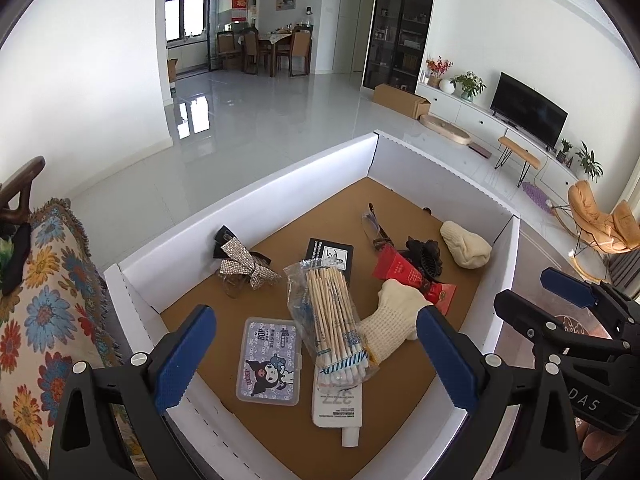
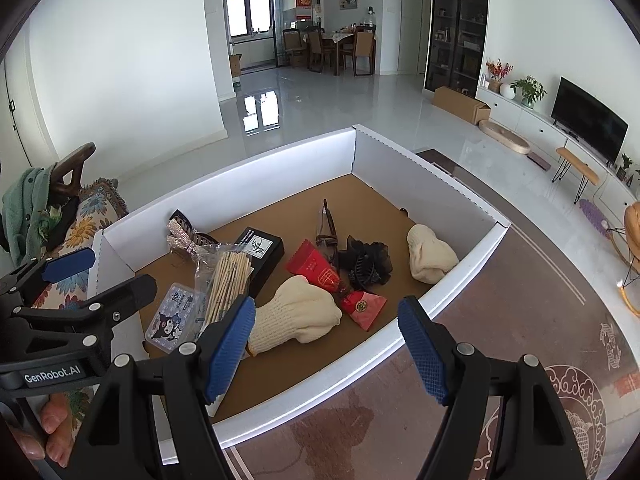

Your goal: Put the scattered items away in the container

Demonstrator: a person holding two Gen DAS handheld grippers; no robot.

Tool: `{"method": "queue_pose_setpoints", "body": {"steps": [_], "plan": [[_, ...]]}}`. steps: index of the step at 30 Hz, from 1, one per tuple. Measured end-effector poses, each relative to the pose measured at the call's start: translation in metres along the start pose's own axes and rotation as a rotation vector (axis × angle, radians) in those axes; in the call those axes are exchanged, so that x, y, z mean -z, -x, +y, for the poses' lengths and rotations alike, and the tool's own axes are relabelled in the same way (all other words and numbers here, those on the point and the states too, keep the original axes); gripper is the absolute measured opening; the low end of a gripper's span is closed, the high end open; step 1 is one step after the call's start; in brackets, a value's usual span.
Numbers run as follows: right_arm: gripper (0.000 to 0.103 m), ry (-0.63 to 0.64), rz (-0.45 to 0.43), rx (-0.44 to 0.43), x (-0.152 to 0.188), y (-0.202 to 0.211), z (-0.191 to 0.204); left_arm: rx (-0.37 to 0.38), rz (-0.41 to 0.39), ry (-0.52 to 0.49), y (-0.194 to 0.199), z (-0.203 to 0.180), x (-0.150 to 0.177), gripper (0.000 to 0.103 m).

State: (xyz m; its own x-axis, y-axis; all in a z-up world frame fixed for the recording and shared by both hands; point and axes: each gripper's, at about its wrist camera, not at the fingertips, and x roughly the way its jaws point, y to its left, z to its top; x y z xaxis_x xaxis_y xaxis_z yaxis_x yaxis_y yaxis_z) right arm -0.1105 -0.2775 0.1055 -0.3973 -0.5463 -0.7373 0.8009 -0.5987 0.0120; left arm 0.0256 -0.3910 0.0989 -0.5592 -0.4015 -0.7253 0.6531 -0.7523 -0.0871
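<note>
i hold both sets of fingers wide and empty, left gripper (image 1: pixel 316 354) and right gripper (image 2: pixel 328 346) above the box (image 1: pixel 248 196). glove (image 1: pixel 394 312), swabs (image 1: pixel 328 312) and the rest lie inside below them; no strays visible, tidying looks done.

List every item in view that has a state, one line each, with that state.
left hand-held gripper: open, holding nothing
right hand-held gripper: open, holding nothing
white box: open-topped, items inside
cotton swab bag: lying flat, across the white tube
white tube: lying flat, cap on
cartoon case: lid shut, lying flat
near glove: lying on the box floor
far glove: balled up by the wall
</note>
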Motion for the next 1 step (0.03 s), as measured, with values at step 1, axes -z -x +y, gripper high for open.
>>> {"method": "queue_pose_setpoints", "body": {"steps": [1], "plan": [[0.075, -0.005, -0.003, -0.001, -0.0001, -0.0005, 0.0002, -0.002, -0.008, 0.0, 0.0009, 0.0003, -0.0002, 0.102]]}}
